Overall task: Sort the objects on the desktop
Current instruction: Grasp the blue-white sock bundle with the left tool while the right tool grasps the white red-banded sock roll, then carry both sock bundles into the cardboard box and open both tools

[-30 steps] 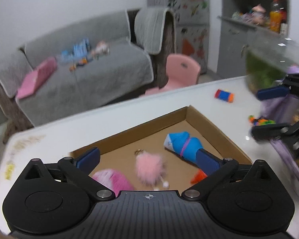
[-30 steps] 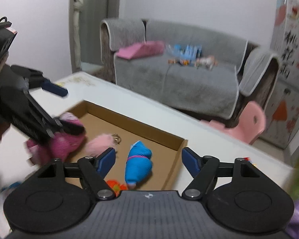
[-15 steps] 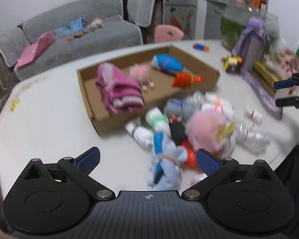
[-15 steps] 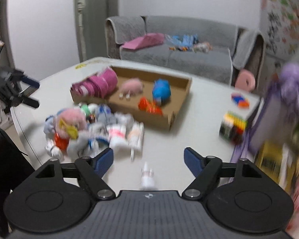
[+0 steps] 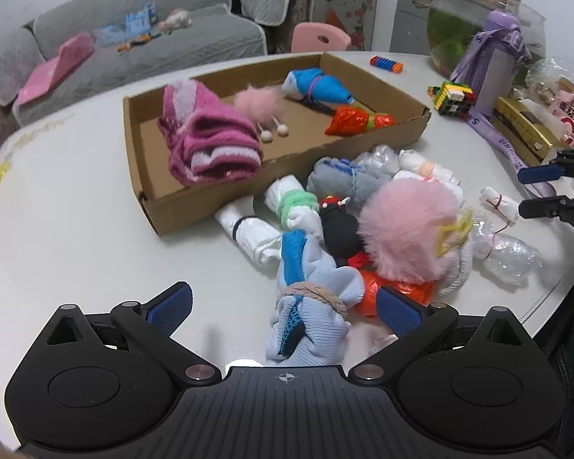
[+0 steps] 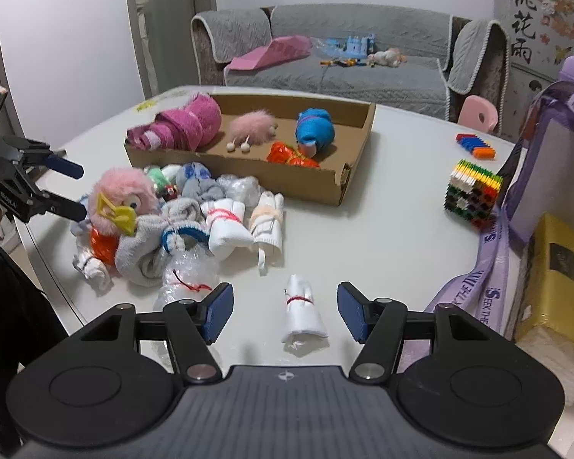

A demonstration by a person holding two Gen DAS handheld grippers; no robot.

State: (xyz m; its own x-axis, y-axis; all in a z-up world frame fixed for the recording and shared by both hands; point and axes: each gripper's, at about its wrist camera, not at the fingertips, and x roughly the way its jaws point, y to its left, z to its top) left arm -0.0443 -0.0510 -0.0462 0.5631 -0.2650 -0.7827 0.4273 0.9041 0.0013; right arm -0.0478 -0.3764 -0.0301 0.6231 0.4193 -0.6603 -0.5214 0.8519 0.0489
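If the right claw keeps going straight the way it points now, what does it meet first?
Most likely the small white rolled sock tied with red thread, lying between the open right claw fingers on the table. Depth is uncertain.

Sock pile (image 6: pixel 180 210) before cardboard tray (image 6: pixel 348 176); cube (image 6: pixel 472 197) right; sofa (image 6: pixel 344 72) behind

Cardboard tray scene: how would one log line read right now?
left hand-held gripper: open, empty | right hand-held gripper: open, empty | cardboard tray: four items | sock pile: unsorted

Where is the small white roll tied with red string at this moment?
In the right wrist view the small white roll lies on the table between the open right gripper fingers, apart from the sock pile on its left.
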